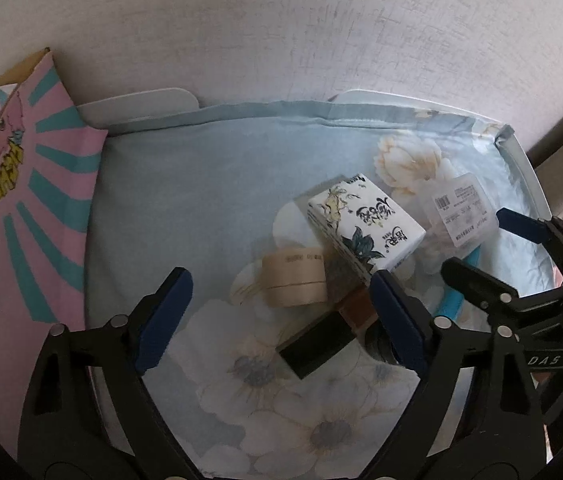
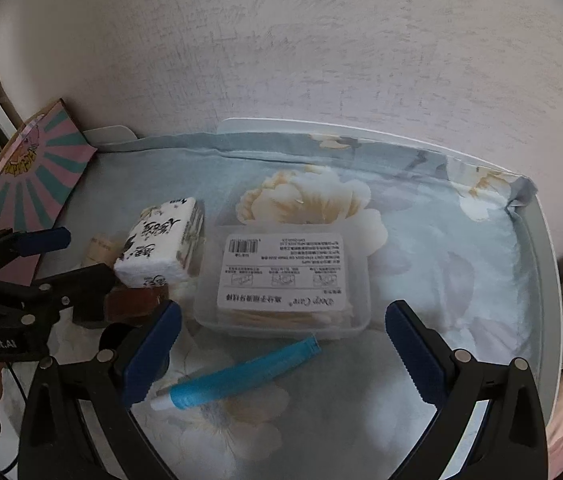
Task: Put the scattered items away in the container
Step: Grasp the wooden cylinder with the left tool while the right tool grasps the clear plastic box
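The left gripper (image 1: 281,320) is open wide and holds nothing. Between its blue pads (image 1: 165,320) sit a roll of tan tape (image 1: 295,282) and a dark box (image 1: 317,346) with a brown part. Just past them is a white tissue pack (image 1: 365,222) with black writing and a flower on it. It leans on the tape and the dark box.

The right gripper (image 2: 281,356) is open wide too, and nothing is in it. A blue pen (image 2: 237,374) with a white tip lies slanted between its pads (image 2: 153,352). Right behind the pen is a clear plastic box (image 2: 281,280) with a white label and a bar code. It has pale sticks inside. The tissue pack (image 2: 161,240) is just to the left of this box.

All these things lie close together on a soft blue cloth (image 2: 441,260) with big white and cream flowers. The cloth covers a table with a pale rim (image 2: 541,260). The rim shows along the right edge and the far edge. The cloth is bunched up at the far right corner.

At the far left corner a pink board (image 1: 29,208) with teal stripes and a cartoon drawing leans up. Behind the table is a pale wall (image 1: 281,32) with a rough, scratchy look.

I cannot tell which thing is the container.
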Action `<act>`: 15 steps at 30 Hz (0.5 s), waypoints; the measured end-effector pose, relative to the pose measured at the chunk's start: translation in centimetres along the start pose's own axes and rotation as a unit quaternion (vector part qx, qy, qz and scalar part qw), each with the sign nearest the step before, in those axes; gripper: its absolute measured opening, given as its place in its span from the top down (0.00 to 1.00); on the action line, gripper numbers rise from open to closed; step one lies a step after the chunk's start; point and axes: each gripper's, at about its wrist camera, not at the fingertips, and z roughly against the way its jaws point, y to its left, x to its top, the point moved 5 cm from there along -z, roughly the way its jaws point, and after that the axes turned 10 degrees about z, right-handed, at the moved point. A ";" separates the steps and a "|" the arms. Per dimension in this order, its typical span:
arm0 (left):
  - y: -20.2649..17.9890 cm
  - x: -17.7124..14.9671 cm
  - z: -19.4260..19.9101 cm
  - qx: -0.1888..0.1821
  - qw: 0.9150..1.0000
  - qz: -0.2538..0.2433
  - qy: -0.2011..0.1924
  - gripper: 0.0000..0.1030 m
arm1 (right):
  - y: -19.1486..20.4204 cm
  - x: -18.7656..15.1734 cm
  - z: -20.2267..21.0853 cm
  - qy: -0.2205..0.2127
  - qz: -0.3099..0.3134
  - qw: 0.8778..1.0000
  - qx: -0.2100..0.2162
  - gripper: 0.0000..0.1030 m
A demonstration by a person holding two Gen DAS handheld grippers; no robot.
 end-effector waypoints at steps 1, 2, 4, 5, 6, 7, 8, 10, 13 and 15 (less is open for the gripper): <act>-0.1 0.1 -0.3 0.002 1.000 -0.003 0.001 0.20 | 0.0 0.1 -0.1 -0.001 0.002 1.000 -0.001 0.01; -0.1 0.1 -0.4 0.004 1.000 -0.005 0.002 0.22 | -0.1 0.2 -0.2 -0.003 0.005 1.000 -0.004 0.01; -0.1 0.1 -0.9 0.001 1.000 -0.004 0.007 0.35 | 0.0 0.2 -0.4 -0.004 0.021 1.000 -0.014 0.01; -0.1 0.0 -1.1 -0.002 1.000 -0.003 0.010 0.39 | 0.0 0.2 -0.4 -0.003 0.026 0.999 -0.020 0.02; -0.1 -0.1 -1.4 -0.003 1.000 -0.001 0.014 0.51 | 0.1 0.2 -0.4 -0.004 0.033 0.999 -0.021 0.08; -0.1 -0.2 -1.5 -0.002 1.000 -0.001 0.017 0.58 | 0.1 0.1 -0.5 -0.001 0.036 0.999 -0.019 0.14; -0.2 -0.3 -1.6 0.002 1.000 -0.007 0.012 0.59 | 0.1 0.0 -0.6 0.002 0.037 0.999 -0.019 0.16; -0.4 -0.5 -1.6 0.001 1.000 -0.013 0.012 0.71 | -0.1 0.0 -0.5 -0.001 0.039 0.999 -0.019 0.16; -0.5 -0.6 -1.3 -0.004 1.000 -0.009 0.013 0.71 | -0.3 -0.1 -0.1 -0.008 0.044 0.999 -0.026 0.17; -0.5 -0.4 -0.8 -0.004 1.000 -0.012 0.005 0.71 | -0.6 0.0 0.4 -0.015 0.042 0.999 -0.029 0.17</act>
